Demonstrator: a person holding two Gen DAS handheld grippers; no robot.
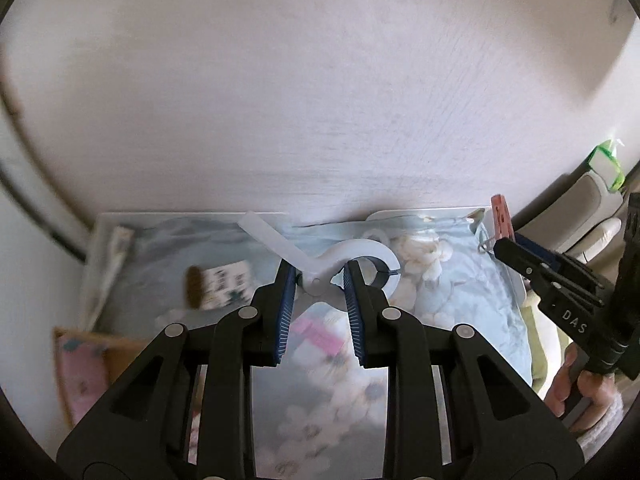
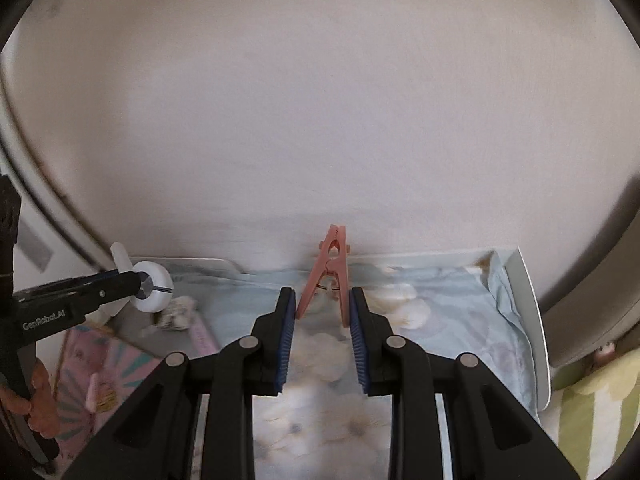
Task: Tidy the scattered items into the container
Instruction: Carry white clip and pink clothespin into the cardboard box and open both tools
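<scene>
My left gripper (image 1: pixel 320 276) is shut on a large white plastic clip (image 1: pixel 352 254) and holds it above a white container (image 1: pixel 176 216) lined with pale blue floral cloth. My right gripper (image 2: pixel 322 300) is shut on a pink clothespin (image 2: pixel 330 268), its jaws pointing up, above the same container (image 2: pixel 528 304). The right gripper with the clothespin (image 1: pixel 502 220) shows at the right of the left wrist view. The left gripper with the white clip (image 2: pixel 152 286) shows at the left of the right wrist view.
A small patterned packet (image 1: pixel 224 284) and a long white stick (image 1: pixel 110 264) lie in the container's left part. A pink patterned box (image 2: pixel 108 376) sits left of it. A pale wall stands directly behind. A green-topped object (image 1: pixel 606 160) is at far right.
</scene>
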